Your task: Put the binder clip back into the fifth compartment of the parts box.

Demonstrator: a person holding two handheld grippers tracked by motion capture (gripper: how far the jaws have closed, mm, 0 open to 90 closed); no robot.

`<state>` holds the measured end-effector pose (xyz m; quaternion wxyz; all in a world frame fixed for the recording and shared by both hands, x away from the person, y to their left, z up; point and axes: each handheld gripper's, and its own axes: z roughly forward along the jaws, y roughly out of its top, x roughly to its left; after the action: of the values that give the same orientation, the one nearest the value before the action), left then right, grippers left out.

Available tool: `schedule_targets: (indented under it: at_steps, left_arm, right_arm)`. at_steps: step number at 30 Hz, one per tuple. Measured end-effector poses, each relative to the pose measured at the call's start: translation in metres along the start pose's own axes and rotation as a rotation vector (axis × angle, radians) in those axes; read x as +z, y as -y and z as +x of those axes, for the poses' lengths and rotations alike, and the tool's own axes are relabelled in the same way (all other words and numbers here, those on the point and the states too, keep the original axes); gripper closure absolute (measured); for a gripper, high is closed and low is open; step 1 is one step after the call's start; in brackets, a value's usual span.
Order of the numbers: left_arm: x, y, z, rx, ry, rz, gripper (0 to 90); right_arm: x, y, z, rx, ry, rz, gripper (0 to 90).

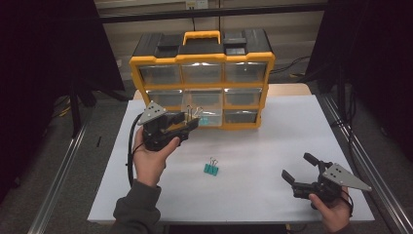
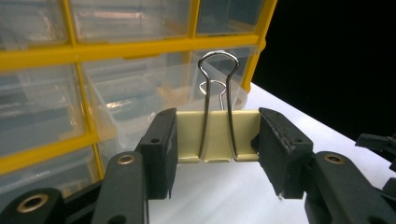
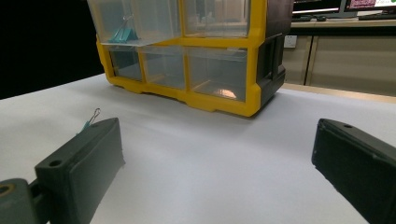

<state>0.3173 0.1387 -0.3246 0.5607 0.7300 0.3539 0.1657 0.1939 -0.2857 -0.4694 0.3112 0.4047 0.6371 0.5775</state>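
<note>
Left gripper [image 2: 218, 140]: jaws closed on the flat sides of a pale yellow binder clip [image 2: 217, 135], wire handles upright above the jaws. In the high view this gripper [image 1: 187, 122] sits centre-left of frame, just in front of the yellow drawer organiser [image 1: 200, 59], level with the pulled-out clear drawer [image 1: 202, 105] in the middle column. A teal clip [image 3: 122, 31] is already inside that drawer, upper left of the right gripper view.

Right gripper [image 3: 217, 163]: jaws wide apart, nothing between them. High view has it lower right [image 1: 298, 169], low over the white table [image 1: 272, 146].

A second teal binder clip [image 1: 211, 168] lies loose on the table, centre of the high view, well apart from both grippers.

Handling, my read: clips are light, stiff sheet steel, not fragile. Painted sides are smooth, so they could slip or twist under a loose pinch. Best hold is across the body's flat sides as now. The wire loops swing freely, so they make a poor grab point.
</note>
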Motion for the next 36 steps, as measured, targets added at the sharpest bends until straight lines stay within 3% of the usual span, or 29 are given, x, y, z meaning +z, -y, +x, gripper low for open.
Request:
schedule_targets:
  at_steps: [3,16,18,23,31,36]
  left_arm:
    - [0.002,-0.008,0.0,-0.003,0.0,-0.02,50.1]
    - [0.023,-0.025,0.006,0.002,-0.038,-0.026,50.1]
    - [0.027,-0.026,0.008,-0.013,-0.048,-0.033,50.1]
    - [0.036,-0.025,0.015,-0.007,-0.072,-0.017,50.1]
    - [0.045,-0.027,0.02,-0.013,-0.091,-0.034,50.1]
    - [0.049,-0.025,0.021,-0.01,-0.103,-0.014,50.0]
  right_arm:
    - [0.001,0.0,0.0,0.001,-0.005,0.0,1.6]
    - [0.0,0.0,0.0,-0.001,-0.003,0.0,1.6]
    - [0.0,0.0,0.0,0.0,-0.002,0.0,1.6]
    - [0.0,0.0,0.0,0.0,-0.001,-0.003,1.6]
    - [0.0,0.0,0.0,0.001,-0.007,-0.002,1.6]
    - [0.0,0.0,0.0,-0.001,-0.008,-0.001,1.6]
